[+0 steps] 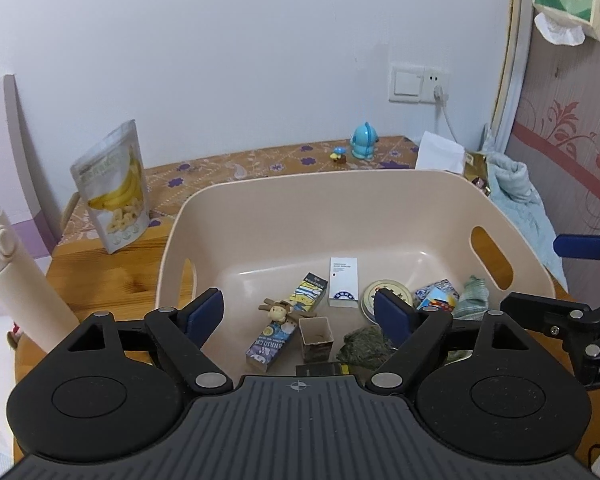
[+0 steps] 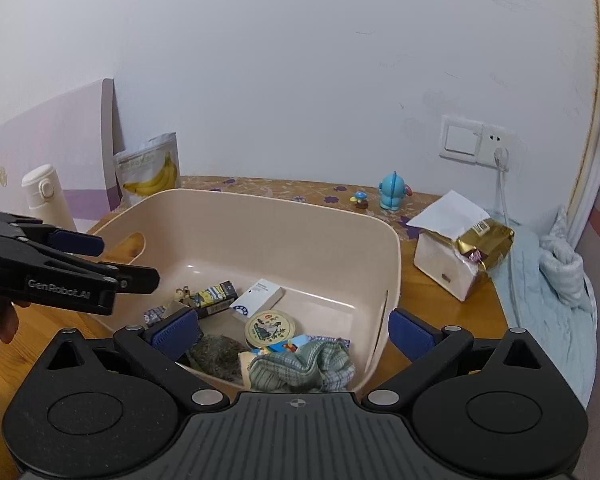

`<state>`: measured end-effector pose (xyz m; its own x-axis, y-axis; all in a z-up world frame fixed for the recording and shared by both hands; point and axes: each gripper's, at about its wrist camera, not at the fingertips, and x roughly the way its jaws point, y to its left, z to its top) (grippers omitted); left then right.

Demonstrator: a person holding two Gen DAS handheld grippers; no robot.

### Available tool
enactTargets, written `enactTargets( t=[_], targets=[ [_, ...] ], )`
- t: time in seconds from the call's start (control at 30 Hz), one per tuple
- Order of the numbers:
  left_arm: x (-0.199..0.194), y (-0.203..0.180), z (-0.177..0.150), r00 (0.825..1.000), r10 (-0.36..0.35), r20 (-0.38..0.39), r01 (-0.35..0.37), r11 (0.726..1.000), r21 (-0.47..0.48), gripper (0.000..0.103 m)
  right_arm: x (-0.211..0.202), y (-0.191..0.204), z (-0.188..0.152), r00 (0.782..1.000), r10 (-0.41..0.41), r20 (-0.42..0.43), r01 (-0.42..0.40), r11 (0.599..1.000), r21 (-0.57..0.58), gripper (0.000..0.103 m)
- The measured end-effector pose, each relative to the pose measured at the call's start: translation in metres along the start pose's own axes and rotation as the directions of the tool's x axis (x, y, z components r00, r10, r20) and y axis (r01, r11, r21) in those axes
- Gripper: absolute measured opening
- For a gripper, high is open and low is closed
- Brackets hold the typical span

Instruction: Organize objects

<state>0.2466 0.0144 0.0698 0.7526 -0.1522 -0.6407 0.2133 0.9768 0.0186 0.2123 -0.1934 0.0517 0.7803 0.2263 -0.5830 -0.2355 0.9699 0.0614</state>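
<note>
A beige plastic bin point(image 1: 300, 184) point(image 2: 260, 200) stands on the wooden table. In it lie a white box point(image 1: 343, 282) point(image 2: 258, 298), a round tin point(image 1: 388, 298) point(image 2: 270, 328), a cartoon box point(image 1: 310, 292), a small figurine point(image 1: 278, 312), a blue carton point(image 1: 268, 346), an open brown box point(image 1: 316, 336), a dark fuzzy lump point(image 1: 364, 346) point(image 2: 216, 354) and a checked cloth point(image 1: 472, 298) point(image 2: 300, 368). My left gripper point(image 1: 298, 312) hangs open over the bin's near side, holding nothing. My right gripper point(image 2: 294, 332) stands wide open above the near right corner, also holding nothing.
A banana chips bag point(image 1: 114, 192) and a white flask point(image 1: 16, 276) stand left of the bin. A blue toy point(image 1: 364, 140) and a tiny mushroom figure point(image 1: 339, 156) sit at the back. A tissue pack with a gold packet point(image 2: 460, 248) lies right, beside blue bedding point(image 2: 548, 280).
</note>
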Motion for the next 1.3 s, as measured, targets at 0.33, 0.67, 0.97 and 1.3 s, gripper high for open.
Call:
enactTargets(
  t=[0.33, 0.67, 0.97, 1.3],
  targets=[
    [-0.034, -0.002, -0.019, 1.000, 0.000, 0.020, 0.001, 1.000, -0.029, 0.084, -0.028, 0.005, -0.011, 1.000, -0.008, 0.011, 0.008, 1.000, -0.005, 0.103],
    [-0.066, -0.007, -0.038, 0.999, 0.001, 0.036, 0.000, 1.000, -0.016, 0.084, -0.056, 0.018, -0.021, 0.999, -0.022, 0.026, 0.023, 0.999, -0.038, 0.103],
    [-0.091, -0.002, -0.058, 0.999, -0.005, 0.039, 0.007, 0.999, -0.051, 0.084, -0.078, 0.033, -0.035, 0.996, -0.067, 0.057, 0.070, 0.996, -0.051, 0.103],
    [-0.116, -0.001, -0.076, 0.999, 0.005, 0.050, -0.003, 0.999, -0.038, 0.084, -0.100, 0.039, -0.052, 0.996, -0.062, 0.059, 0.064, 0.998, -0.029, 0.103]
  ],
)
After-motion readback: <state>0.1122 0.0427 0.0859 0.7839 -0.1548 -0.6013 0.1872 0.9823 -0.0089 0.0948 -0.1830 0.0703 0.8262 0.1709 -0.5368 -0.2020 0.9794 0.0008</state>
